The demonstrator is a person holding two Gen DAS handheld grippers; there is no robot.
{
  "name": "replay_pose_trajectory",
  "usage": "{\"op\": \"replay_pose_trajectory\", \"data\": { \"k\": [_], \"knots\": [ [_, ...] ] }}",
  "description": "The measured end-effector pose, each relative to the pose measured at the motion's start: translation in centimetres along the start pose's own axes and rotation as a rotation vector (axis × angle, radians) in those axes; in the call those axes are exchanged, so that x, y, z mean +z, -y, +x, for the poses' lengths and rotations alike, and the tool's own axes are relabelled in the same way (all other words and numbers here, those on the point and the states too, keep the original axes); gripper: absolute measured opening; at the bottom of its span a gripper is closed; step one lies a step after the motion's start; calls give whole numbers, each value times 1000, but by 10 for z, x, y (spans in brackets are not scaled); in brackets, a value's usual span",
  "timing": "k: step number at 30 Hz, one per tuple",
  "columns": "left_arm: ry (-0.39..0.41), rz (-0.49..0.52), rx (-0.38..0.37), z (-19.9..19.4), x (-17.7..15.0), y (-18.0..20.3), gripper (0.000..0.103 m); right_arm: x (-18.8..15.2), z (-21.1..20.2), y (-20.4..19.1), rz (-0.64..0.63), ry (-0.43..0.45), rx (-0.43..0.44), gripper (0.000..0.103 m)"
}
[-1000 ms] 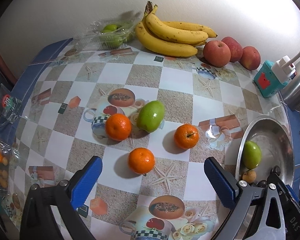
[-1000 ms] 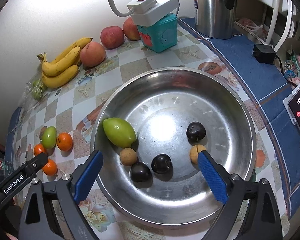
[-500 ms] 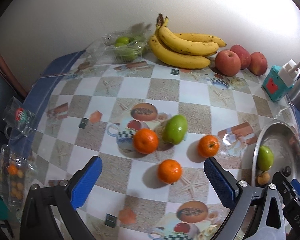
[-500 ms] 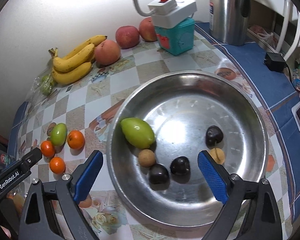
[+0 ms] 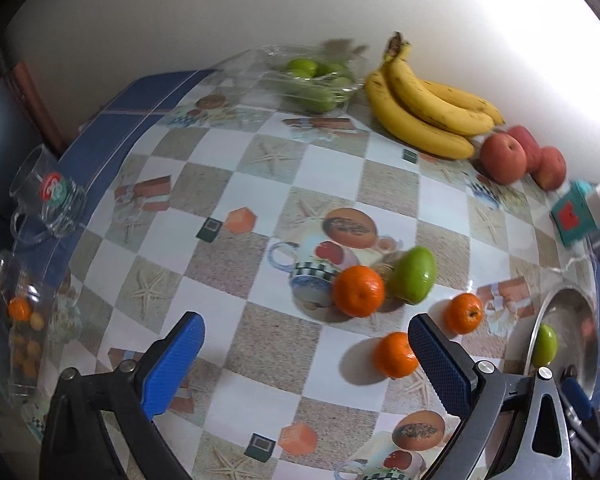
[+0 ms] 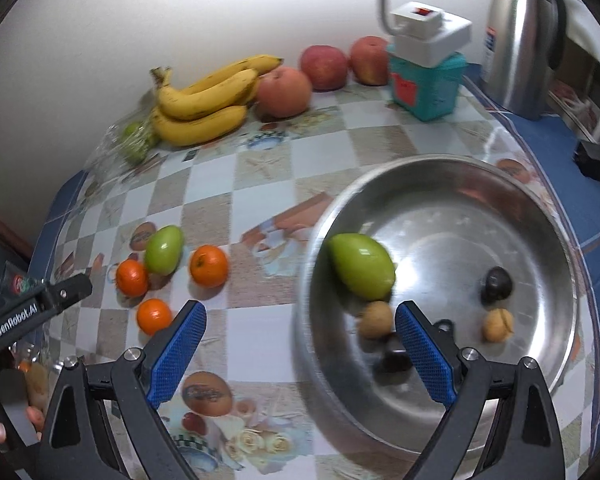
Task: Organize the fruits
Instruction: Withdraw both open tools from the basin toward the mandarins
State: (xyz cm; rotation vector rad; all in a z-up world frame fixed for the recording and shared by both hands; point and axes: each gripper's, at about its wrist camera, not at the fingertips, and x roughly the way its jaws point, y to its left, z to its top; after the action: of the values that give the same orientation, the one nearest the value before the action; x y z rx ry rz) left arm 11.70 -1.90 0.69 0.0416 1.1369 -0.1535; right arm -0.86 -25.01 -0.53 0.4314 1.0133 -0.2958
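Note:
Three oranges [image 5: 358,291] and a green fruit [image 5: 413,275] lie loose on the checked tablecloth; they also show in the right wrist view [image 6: 208,266]. A steel bowl [image 6: 548,216] holds a green fruit [image 6: 362,266], two brown fruits [image 6: 375,319] and dark fruits [image 6: 498,283]. My left gripper [image 5: 306,360] is open and empty, above the table left of the oranges. My right gripper [image 6: 300,352] is open and empty over the bowl's left rim.
Bananas [image 5: 424,108], red apples [image 5: 503,159] and a clear tray of green fruits [image 5: 316,80] line the back wall. A teal box with a power strip [image 6: 428,76] and a steel kettle [image 6: 524,40] stand at the right. A glass mug [image 5: 48,200] and a clear bag of small fruit [image 5: 22,332] lie at the left.
Both grippers have shifted left: the oranges now sit to the right in the left wrist view, and the bowl has slid right in the right wrist view. Both stay open.

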Motion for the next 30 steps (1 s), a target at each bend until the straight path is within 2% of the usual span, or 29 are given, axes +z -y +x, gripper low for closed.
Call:
{"op": "replay_pose_trajectory", "data": {
  "k": [4, 11, 17, 22, 26, 30],
  "knots": [
    [-15, -48, -19, 2, 3, -12, 103, 1, 4, -19, -38, -4, 41, 96],
    [-26, -38, -21, 11, 7, -13, 102, 1, 14, -49, -94, -13, 96, 96],
    [-49, -37, -40, 24, 10, -12, 101, 5, 23, -57, -111, -9, 79, 96],
    [-74, -49, -68, 32, 12, -10, 93, 9, 38, -55, -82, -27, 74, 95],
    [-90, -45, -102, 40, 14, -4, 90, 11, 47, -54, -75, -38, 63, 90],
    [-119, -62, -147, 49, 15, -1, 90, 15, 54, -55, -76, -45, 56, 90]
  ]
}}
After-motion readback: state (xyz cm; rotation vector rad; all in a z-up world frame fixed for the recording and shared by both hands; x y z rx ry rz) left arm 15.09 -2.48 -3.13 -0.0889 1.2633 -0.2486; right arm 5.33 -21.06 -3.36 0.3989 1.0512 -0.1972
